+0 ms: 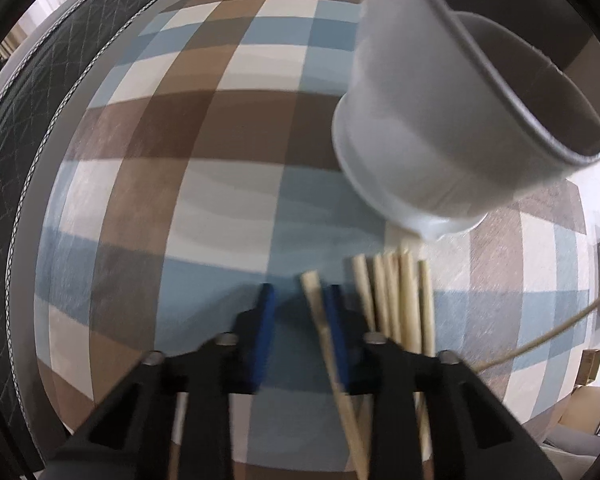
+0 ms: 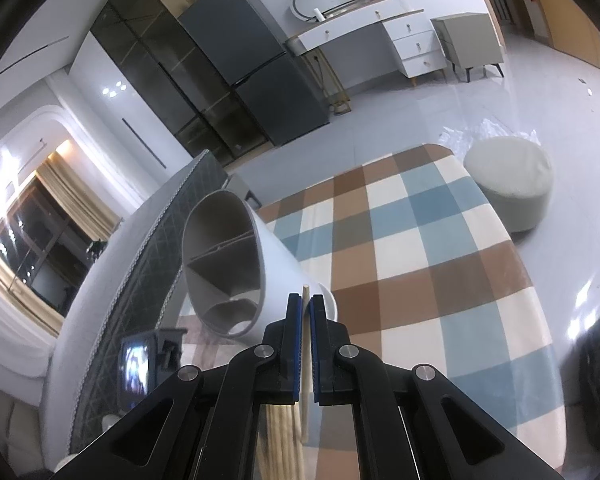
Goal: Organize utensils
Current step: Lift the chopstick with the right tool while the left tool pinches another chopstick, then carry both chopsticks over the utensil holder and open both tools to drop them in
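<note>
Two claws | my left gripper (image 1: 299, 292) apart, chopstick (image 1: 315, 300) between | my right gripper (image 2: 305, 302) pinching second chopstick (image 2: 306, 290) | holder (image 2: 284, 256) tipped

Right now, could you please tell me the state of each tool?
Left tool: open, one chopstick between its fingers.
Right tool: shut on a chopstick.
</note>
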Motion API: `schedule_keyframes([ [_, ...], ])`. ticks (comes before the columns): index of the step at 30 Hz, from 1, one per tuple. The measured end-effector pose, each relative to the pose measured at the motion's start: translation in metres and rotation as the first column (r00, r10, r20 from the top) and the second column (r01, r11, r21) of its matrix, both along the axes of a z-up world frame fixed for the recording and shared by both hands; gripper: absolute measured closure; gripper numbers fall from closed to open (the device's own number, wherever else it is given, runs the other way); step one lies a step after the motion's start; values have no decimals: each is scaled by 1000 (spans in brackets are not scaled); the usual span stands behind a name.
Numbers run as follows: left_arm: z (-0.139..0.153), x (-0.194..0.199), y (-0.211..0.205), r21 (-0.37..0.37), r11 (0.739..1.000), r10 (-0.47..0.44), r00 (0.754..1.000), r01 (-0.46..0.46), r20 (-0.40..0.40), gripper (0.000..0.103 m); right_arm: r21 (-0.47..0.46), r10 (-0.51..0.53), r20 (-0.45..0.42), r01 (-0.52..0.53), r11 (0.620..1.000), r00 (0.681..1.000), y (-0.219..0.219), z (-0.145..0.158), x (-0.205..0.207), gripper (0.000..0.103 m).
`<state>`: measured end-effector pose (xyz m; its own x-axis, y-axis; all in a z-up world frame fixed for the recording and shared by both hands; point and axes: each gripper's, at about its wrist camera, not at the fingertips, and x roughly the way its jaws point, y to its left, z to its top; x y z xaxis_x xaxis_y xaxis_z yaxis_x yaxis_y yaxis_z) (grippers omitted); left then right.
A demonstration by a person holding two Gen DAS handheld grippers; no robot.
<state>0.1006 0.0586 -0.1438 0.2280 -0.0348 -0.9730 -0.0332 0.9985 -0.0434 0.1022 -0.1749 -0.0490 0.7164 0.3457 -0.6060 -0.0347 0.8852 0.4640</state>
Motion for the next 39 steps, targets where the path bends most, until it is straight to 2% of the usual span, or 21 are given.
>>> schedule_keyframes([
  [3, -1, 7, 4, -9, 1000, 11, 1000, -11, -7, 100, -17, 6, 8, -6, 1000, 1000, 3, 1, -2, 100],
  [5, -1, 7, 11, -51, 998, 36, 999, -36, -9, 101, -36, 13, 16, -12, 999, 1000, 5, 3, -4, 100],
  [7, 9, 7, 17, -67, 996, 59, 998, -58, 22, 101, -52, 30, 26, -28, 998, 999, 9, 4, -6, 100],
  [10, 33, -8, 27, -109, 992, 67, 993, -56, 102, 101, -98, 59, 57, -54, 994, 997, 18, 9, -14, 100],
  [14, 73, -36, 34, -149, 989, 48, 971, -13, 234, 101, -143, 87, 97, -73, 987, 991, 29, 15, -29, 100],
  [16, 95, -45, 6, -160, 987, 41, 956, 6, 291, 101, -158, 95, 115, -77, 984, 989, 33, 17, -37, 100],
  [18, 113, -55, -3, -162, 986, 33, 932, 28, 361, 101, -164, 97, 126, -76, 984, 987, 35, 18, -42, 100],
  [20, 98, -54, -20, -168, 984, 22, 916, 50, 400, 101, -176, 93, 135, -69, 982, 986, 37, 19, -48, 100],
  [23, 99, -33, -40, -166, 984, 6, 906, 71, 423, 101, -185, 85, 150, -57, 981, 985, 38, 20, -54, 100],
  [25, 103, -33, -51, -159, 984, -3, 904, 79, 429, 101, -198, 83, 153, -52, 979, 985, 39, 22, -56, 100],
  [34, 125, -39, -58, -143, 980, -61, 891, 139, 451, 101, -235, 102, 193, -55, 971, 976, 50, 36, -63, 100],
  [39, 145, -36, -58, -165, 970, -84, 880, 181, 468, 101, -248, 130, 212, -75, 966, 968, 54, 50, -60, 100],
])
